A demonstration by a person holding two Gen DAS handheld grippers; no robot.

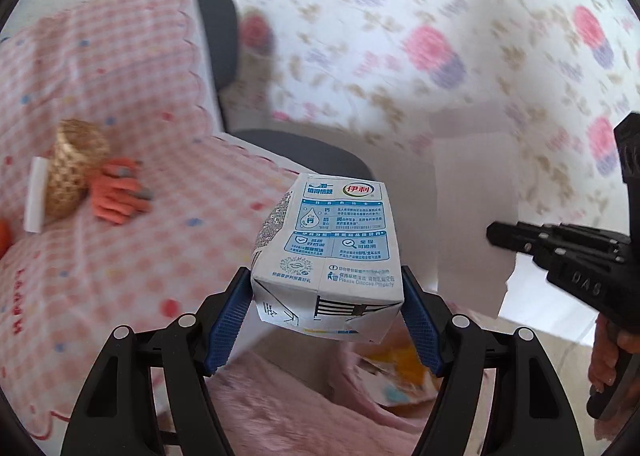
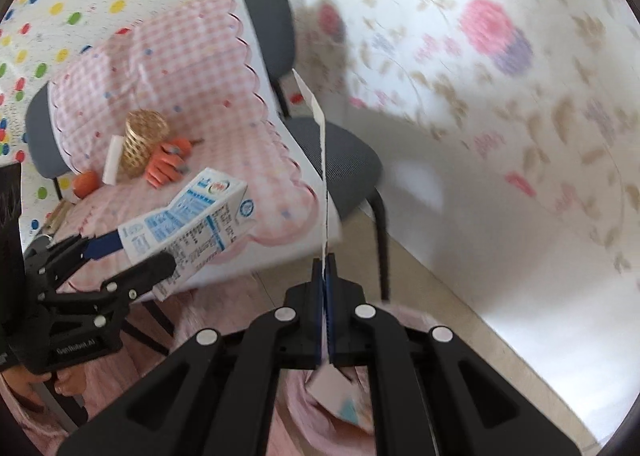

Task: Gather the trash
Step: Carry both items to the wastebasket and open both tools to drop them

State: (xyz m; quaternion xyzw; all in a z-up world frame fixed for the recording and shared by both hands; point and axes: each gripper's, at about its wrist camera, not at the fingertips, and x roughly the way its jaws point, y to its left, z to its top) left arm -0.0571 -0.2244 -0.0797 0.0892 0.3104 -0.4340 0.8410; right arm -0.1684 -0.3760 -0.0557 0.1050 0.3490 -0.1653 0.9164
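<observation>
A white and blue milk carton (image 1: 326, 252) sits crosswise between the blue pads of my left gripper (image 1: 325, 288), which is shut on it. From the right wrist view the same carton (image 2: 192, 215) sticks out of the left gripper (image 2: 142, 254) above the table's near edge. My right gripper (image 2: 325, 264) is shut on a white sheet of paper (image 2: 323, 175), seen edge-on and standing upward. In the left wrist view that paper (image 1: 472, 215) hangs flat from the right gripper (image 1: 496, 234) at the right.
A pink checked cloth (image 2: 180, 67) covers the table, bearing a golden woven holder (image 2: 142, 141), an orange glove (image 2: 168, 163), a white block (image 2: 112, 159) and an orange fruit (image 2: 86, 183). A grey chair (image 2: 340, 163) stands beside it. Pink fluffy fabric (image 1: 280, 408) lies below.
</observation>
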